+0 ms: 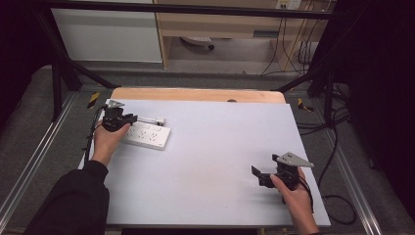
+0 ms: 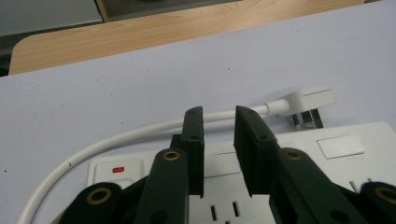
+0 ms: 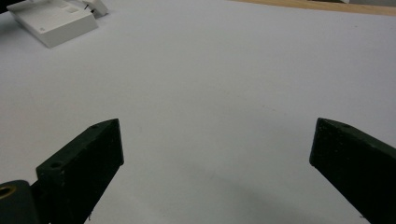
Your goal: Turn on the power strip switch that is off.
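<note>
Where the pale grey mat [image 1: 210, 161] covers the wooden table [image 1: 195, 94], the stock reads as follows.

Power strip, white: one [image 1: 146, 135]. It lies flat directly under and ahead of the left gripper [image 1: 116, 119]. In the left gripper view its face [image 2: 224, 164] carries a red switch marker [image 2: 117, 169] to the left of the jaws, socket slots [image 2: 223, 212] between them, and a blank label [image 2: 340, 146] to their right.

Cord, white: one [image 2: 93, 148]. It curves from the strip's left end around behind the jaw tips to a flat plug.

Plug, white, with metal prongs: one [image 2: 306, 99]. It rests on the mat beyond the strip's far edge, ahead and to the right of the left jaws.

Grippers, black, two-jaw: two.

Left gripper [image 2: 218, 122]: jaws drawn near together with a narrow gap between them, nothing clamped. The tips hang over the strip's far edge; whether they touch it cannot be told. A hand [image 1: 108, 141] holds it from behind, the dark-sleeved forearm [image 1: 78, 196] reaching forward and up the mat's left side.

Right gripper [image 1: 266, 175]: jaws spread wide, empty, with bare mat [image 3: 219, 116] between them. It sits low over the mat, well apart from the strip, which shows far ahead to its upper left [image 3: 53, 18]. A hand [image 1: 296, 196] grips it from the near edge, jaws pointing left across the mat; a grey three-cornered plate [image 1: 292, 159] tops it.
</note>
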Demonstrator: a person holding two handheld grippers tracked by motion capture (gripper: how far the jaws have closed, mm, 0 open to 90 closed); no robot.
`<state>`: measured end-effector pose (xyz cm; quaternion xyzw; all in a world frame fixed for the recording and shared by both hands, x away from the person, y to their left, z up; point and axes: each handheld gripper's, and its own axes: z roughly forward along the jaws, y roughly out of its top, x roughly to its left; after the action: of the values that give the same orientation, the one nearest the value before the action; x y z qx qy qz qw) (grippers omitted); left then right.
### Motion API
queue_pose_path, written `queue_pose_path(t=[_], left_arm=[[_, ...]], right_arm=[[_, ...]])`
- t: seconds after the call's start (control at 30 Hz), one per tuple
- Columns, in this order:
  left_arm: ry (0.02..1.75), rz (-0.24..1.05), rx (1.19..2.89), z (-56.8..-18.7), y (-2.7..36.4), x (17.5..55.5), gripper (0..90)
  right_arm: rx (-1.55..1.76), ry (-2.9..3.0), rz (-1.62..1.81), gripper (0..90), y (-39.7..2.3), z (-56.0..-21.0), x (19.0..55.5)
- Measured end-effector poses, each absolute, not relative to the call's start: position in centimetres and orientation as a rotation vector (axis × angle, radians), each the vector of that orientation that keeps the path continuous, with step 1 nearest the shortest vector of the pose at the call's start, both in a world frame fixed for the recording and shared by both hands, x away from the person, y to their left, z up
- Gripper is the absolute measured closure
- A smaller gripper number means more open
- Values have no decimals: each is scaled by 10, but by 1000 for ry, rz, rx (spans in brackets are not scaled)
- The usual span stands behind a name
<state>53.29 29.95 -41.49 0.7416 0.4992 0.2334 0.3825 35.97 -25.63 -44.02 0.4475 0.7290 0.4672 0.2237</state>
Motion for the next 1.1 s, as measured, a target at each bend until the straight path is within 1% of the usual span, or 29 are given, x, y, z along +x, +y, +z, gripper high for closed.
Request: queue_pose_path(t=[0.1,0.27,1.1], left_arm=[[1274,583,1894,-417,300,532,844],[1272,587,1891,-418,300,531,900],[1316,601,1915,-426,302,535,900]], right_arm=[[1235,2013,1291,33,-256,-440,360],[1234,2012,1292,33,-256,-440,360],[1237,2014,1297,32,-256,-440,359]])
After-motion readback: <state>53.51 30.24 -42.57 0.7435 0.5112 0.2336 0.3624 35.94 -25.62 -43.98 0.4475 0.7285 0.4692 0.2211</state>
